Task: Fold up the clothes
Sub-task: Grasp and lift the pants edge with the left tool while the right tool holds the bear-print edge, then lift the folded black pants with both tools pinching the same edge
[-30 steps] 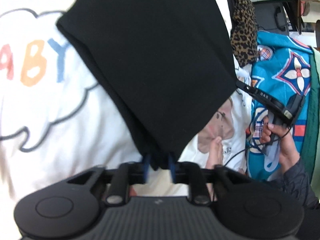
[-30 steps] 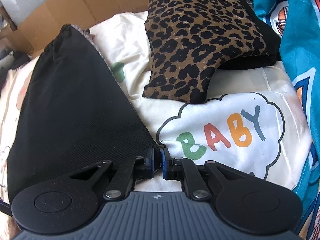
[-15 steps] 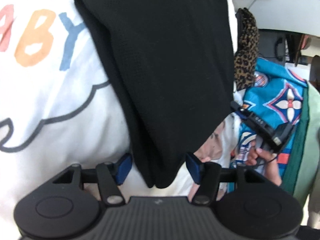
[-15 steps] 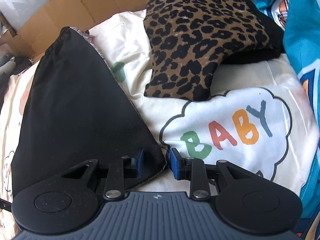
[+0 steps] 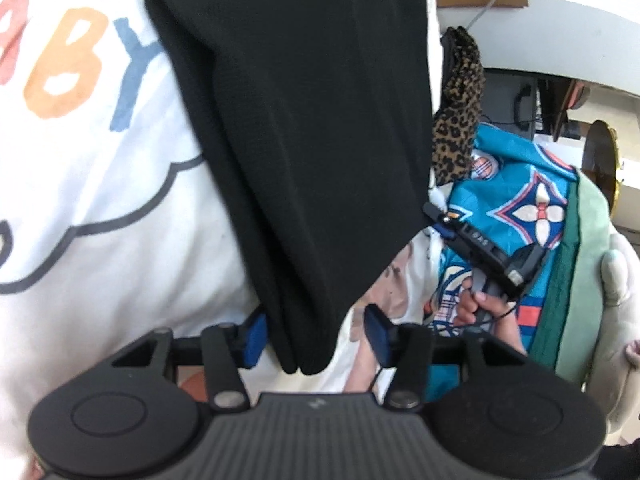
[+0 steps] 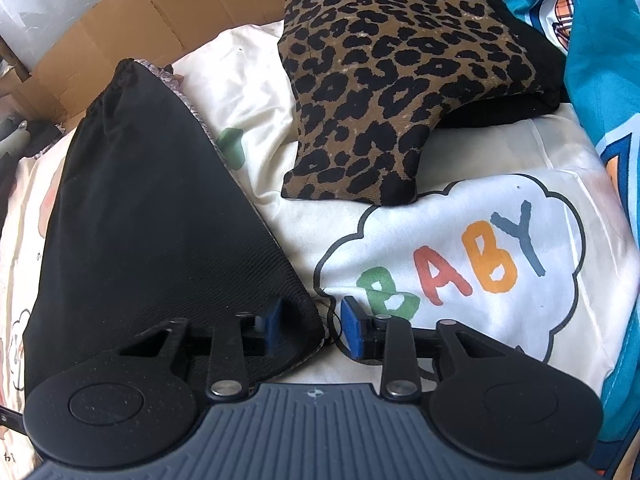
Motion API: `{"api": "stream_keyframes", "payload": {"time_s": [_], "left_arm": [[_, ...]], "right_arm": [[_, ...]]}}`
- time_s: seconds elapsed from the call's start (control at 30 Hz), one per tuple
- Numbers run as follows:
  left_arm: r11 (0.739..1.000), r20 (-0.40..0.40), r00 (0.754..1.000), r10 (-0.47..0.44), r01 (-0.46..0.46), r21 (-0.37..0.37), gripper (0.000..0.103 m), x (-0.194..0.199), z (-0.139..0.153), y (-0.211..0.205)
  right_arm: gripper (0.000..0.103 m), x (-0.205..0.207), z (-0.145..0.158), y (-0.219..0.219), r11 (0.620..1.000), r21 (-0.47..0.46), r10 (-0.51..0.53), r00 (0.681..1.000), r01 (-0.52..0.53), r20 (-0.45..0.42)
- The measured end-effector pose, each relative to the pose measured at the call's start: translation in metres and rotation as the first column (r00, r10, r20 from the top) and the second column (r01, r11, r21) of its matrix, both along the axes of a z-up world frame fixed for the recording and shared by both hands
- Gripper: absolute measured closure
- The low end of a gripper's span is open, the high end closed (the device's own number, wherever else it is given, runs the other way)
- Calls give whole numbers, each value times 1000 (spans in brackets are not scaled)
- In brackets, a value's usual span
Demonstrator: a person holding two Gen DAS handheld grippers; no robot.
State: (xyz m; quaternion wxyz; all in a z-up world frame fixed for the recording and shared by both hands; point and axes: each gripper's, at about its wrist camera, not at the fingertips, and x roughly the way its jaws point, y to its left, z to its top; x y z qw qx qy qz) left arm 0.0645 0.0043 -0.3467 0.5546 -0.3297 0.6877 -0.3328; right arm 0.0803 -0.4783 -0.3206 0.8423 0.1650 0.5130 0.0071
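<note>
A folded black garment (image 5: 304,128) lies on a white sheet printed with "BABY" (image 5: 92,216). My left gripper (image 5: 316,338) is open, its blue pads spread on either side of the garment's near corner without pinching it. In the right wrist view the same black garment (image 6: 140,232) fills the left side, and my right gripper (image 6: 310,326) is open at its other near corner, with the left pad over the cloth and the right pad over the sheet (image 6: 480,320).
A folded leopard-print garment (image 6: 396,80) rests on black cloth behind the "BABY" print. Teal patterned fabric (image 6: 600,80) lies at the right. Cardboard (image 6: 152,20) stands at the back. A hand (image 5: 488,312) holding the other gripper shows in the left wrist view.
Both grippers were shut on corners of the black garment one second ago; both have opened and let it go, and it now lies flat on the sheet.
</note>
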Motion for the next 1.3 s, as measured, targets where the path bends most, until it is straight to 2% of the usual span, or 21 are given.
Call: {"api": "stream_keyframes", "payload": {"time_s": [0.1, 0.17, 0.2, 0.27, 0.37, 0.5, 0.57, 0.63, 0.67, 0.9, 1.0, 1.07, 1.1, 1.13, 1.17, 1.2, 1.3], "left_arm": [[1000, -27, 1000, 14, -15, -22, 51, -2, -7, -1], [999, -45, 999, 24, -25, -37, 68, -4, -11, -2], [999, -43, 999, 22, -23, -30, 88, -5, -11, -2], [1000, -27, 999, 18, -18, -18, 89, -7, -11, -2], [1000, -7, 1000, 16, -17, -11, 92, -9, -7, -3], [1000, 0, 1000, 15, -15, -3, 91, -11, -8, -5], [1000, -8, 1000, 26, -26, -4, 90, -9, -9, -4], [999, -17, 999, 38, -38, -5, 81, -6, -10, -3], [999, -21, 999, 44, -44, -5, 80, -5, -11, -2], [993, -63, 992, 109, -112, -42, 79, -2, -26, -3], [995, -66, 994, 83, -86, -48, 79, -6, -28, -13], [996, -60, 996, 67, -70, -46, 84, -9, -28, -19], [997, -54, 996, 65, -67, -38, 90, -9, -28, -20], [997, -48, 997, 64, -65, -33, 92, -11, -28, -17], [997, -40, 997, 63, -64, -32, 93, -11, -26, -16], [998, -31, 998, 62, -63, -31, 93, -11, -23, -15], [997, -3, 999, 52, -52, -51, 94, -12, -12, -10]], "right_arm": [[60, 3, -4, -3, 1000, 29, 2, 1000, -2, -12], [58, 6, -9, -4, 999, 50, 4, 1000, -3, -25], [55, 7, -11, -4, 998, 61, 5, 999, -3, -33], [51, 11, -15, -5, 996, 85, 5, 999, -2, -42], [50, 16, -15, -1, 997, 78, 29, 999, -25, -44], [50, 17, -10, 19, 990, -27, 135, 990, -136, -34], [50, 16, -8, 25, 986, -48, 159, 987, -160, -33], [53, 15, -8, 26, 984, -54, 169, 985, -171, -32], [54, 15, -7, 25, 984, -51, 169, 985, -170, -33], [55, 18, -11, 0, 993, 69, 103, 993, -98, -63], [55, 23, -22, -15, 984, 167, 74, 994, -60, -83], [56, 27, -28, -27, 971, 238, 43, 995, -20, -92], [66, 29, -29, -29, 969, 248, 41, 994, -14, -105], [85, 30, -29, -29, 972, 233, 53, 992, -25, -118], [88, 32, -28, -28, 974, 221, 69, 989, -40, -128], [95, 33, -25, -27, 975, 217, 83, 988, -52, -133], [97, 33, -12, -18, 973, 215, 107, 986, -79, -125]]}}
